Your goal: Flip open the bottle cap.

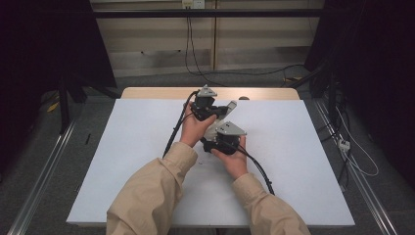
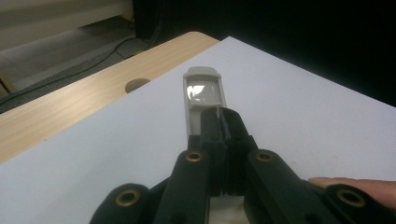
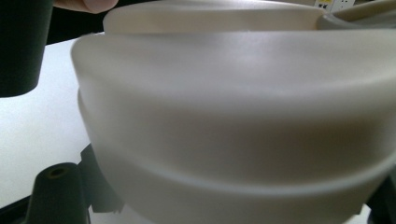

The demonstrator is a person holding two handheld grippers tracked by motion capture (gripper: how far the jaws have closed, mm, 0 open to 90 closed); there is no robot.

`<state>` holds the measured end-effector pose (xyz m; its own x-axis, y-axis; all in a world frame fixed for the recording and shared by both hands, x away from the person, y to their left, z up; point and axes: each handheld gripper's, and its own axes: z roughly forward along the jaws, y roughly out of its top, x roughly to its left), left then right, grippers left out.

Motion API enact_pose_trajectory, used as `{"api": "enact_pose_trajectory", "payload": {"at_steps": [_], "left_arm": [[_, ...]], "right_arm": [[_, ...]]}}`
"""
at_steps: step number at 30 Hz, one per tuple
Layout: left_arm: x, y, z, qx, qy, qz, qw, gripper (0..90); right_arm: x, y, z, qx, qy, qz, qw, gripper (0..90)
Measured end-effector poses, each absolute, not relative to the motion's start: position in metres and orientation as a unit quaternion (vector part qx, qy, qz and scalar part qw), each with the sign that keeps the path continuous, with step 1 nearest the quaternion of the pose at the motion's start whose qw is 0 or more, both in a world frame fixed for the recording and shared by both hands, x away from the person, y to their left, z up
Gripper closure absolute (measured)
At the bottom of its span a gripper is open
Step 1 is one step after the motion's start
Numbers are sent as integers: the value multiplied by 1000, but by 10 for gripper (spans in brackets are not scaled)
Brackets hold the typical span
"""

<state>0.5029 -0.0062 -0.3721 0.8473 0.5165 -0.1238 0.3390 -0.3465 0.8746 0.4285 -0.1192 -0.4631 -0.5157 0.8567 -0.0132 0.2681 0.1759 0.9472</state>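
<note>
Pale grey plastic strip [image 1: 226, 111] hangs above white worktop [image 1: 122, 161]; we see left hand-held gripper [image 2: 219, 122] pinching its near end, long axis pointing away; right hand-held gripper [image 1: 219, 138] clamps grey-white rounded plastic part [image 3: 243, 121] just beside.

A white sheet [image 1: 147, 161] covers the worktop [image 1: 161, 92], its pale wood strip showing along the far edge — with a round hole [image 1: 243, 98] in it. Grey floor [image 1: 44, 161] all around, metal rails [image 1: 39, 181] running down both sides. Black cables [image 1: 195, 63] trail across to a pale back wall [image 1: 156, 34] — dark curtains [image 1: 372, 58] flank the scene. Dim room, worktop lit.
</note>
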Motion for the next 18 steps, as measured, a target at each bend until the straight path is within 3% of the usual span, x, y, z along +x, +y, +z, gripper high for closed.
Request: {"api": "enact_pose_trajectory", "payload": {"at_steps": [10,18], "left_arm": [[501,-6,-370,814,262,79,512,832],[498,-5,-366,813,267,83,511,752]], "right_arm": [[428,-121,-462,400,712,503,283,178],[427,-124,-462,405,727,484,271,108]]}}
